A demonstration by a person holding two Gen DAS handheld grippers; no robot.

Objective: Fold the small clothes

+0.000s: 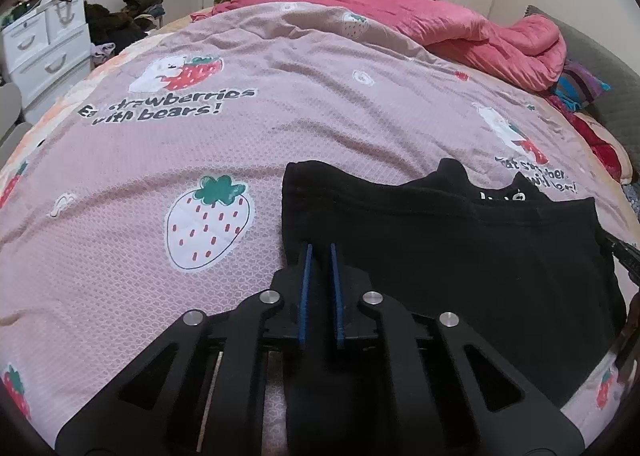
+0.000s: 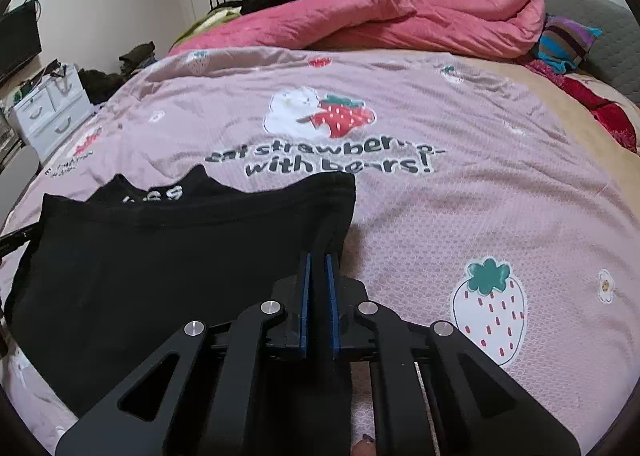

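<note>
A small black garment (image 1: 460, 256) lies on the pink strawberry bedspread (image 1: 240, 160), folded over itself, its neck with white lettering at the far side. My left gripper (image 1: 320, 248) is shut on the garment's left edge. In the right wrist view the same black garment (image 2: 160, 268) fills the lower left, and my right gripper (image 2: 319, 256) is shut on its right edge, just above the bedspread (image 2: 460, 216). The other gripper shows as a dark tip at the frame edge in each view.
A rolled pink quilt (image 2: 400, 24) lies across the far side of the bed, with striped and red cloth (image 2: 568, 44) at the far right. White drawers (image 1: 44, 52) and a clothes pile stand left of the bed. Wardrobes line the back wall.
</note>
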